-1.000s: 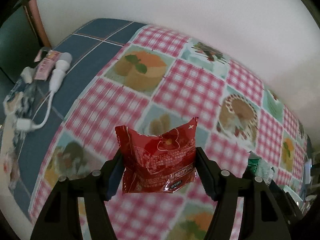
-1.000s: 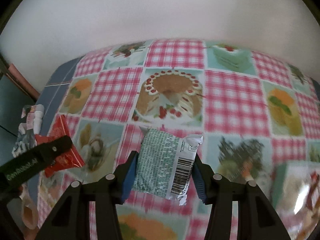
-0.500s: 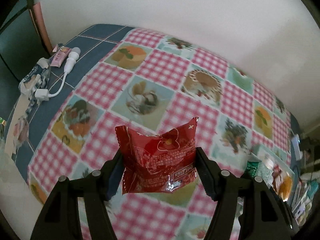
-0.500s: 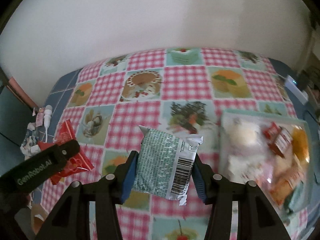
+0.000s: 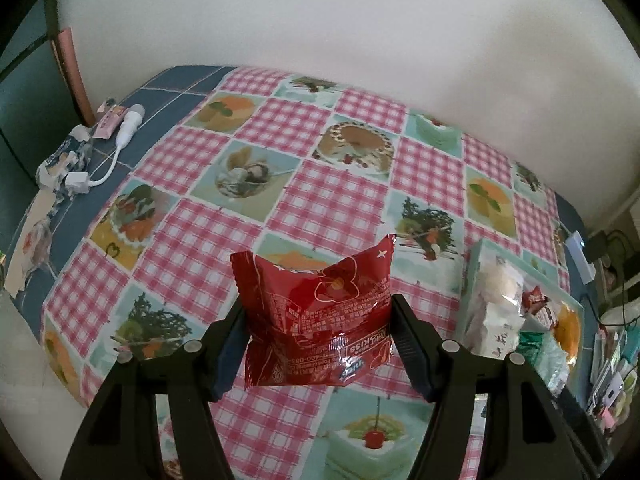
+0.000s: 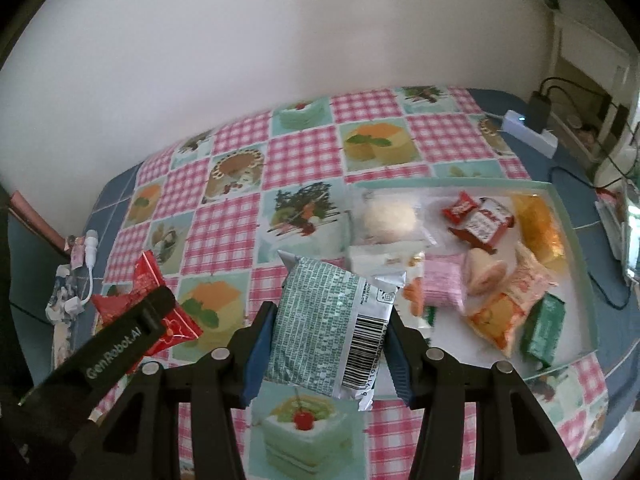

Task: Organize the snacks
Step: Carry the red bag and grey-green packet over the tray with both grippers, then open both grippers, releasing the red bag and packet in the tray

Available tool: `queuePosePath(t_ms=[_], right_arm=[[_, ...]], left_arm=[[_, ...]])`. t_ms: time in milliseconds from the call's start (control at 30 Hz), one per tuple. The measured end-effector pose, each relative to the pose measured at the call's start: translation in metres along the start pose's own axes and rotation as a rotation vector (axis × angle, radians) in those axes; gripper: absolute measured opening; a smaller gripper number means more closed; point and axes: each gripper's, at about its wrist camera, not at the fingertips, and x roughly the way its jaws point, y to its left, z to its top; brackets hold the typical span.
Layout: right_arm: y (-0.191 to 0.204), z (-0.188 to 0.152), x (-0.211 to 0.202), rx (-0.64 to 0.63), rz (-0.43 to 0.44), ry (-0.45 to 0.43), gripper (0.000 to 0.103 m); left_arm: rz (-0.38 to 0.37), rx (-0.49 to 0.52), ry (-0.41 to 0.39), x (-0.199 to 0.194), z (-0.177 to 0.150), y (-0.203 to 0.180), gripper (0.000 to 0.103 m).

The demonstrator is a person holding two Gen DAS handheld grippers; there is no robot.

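Note:
My left gripper [image 5: 316, 344] is shut on a red snack packet [image 5: 320, 320] and holds it in the air above the checked tablecloth. In the right wrist view the same red snack packet [image 6: 148, 304] shows at the left, gripped by the left gripper [image 6: 160, 312]. My right gripper [image 6: 328, 328] is shut on a green and white snack packet [image 6: 328, 320] with a barcode. To the right lies a shallow pale green tray [image 6: 576, 240] holding several wrapped snacks. In the left wrist view that tray [image 5: 472, 272] sits at the right edge.
A pink checked cloth with cake pictures [image 5: 328, 200] covers the table. A white cable and torn wrappers [image 5: 96, 152] lie at the far left on the blue part. A white power strip with a plug [image 6: 528, 128] sits at the far right. A pale wall stands behind.
Both grippers have moved to the right over the table and risen a little, each keeping its packet. The tray of snacks has come into view on the right.

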Motion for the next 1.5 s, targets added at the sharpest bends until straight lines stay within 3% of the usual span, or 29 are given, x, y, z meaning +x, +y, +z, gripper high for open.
queuePosePath(t_ms=[367, 733, 933, 1100, 1500], right_arm=[[-0.031, 0.013, 0.002, 0.024, -0.041, -0.009, 0.054], [-0.115, 0.016, 0.015, 0.258, -0.107, 0.07, 0.055], [-0.154, 0.014, 0.011, 0.356, -0.125, 0.072, 0.055], [-0.175, 0.011, 0.009, 0.408, -0.131, 0.079, 0.055], [-0.185, 0.006, 0.013, 0.428, -0.146, 0.116, 0.055]], left_arm=[[-0.099, 0.084, -0.013, 0.004, -0.009, -0.042, 0.069], [-0.177, 0.208, 0.038, 0.011, -0.028, -0.089, 0.069], [-0.221, 0.278, 0.069, 0.012, -0.044, -0.116, 0.069], [-0.223, 0.336, 0.073, 0.01, -0.055, -0.134, 0.069], [-0.209, 0.454, 0.12, 0.018, -0.079, -0.163, 0.07]])
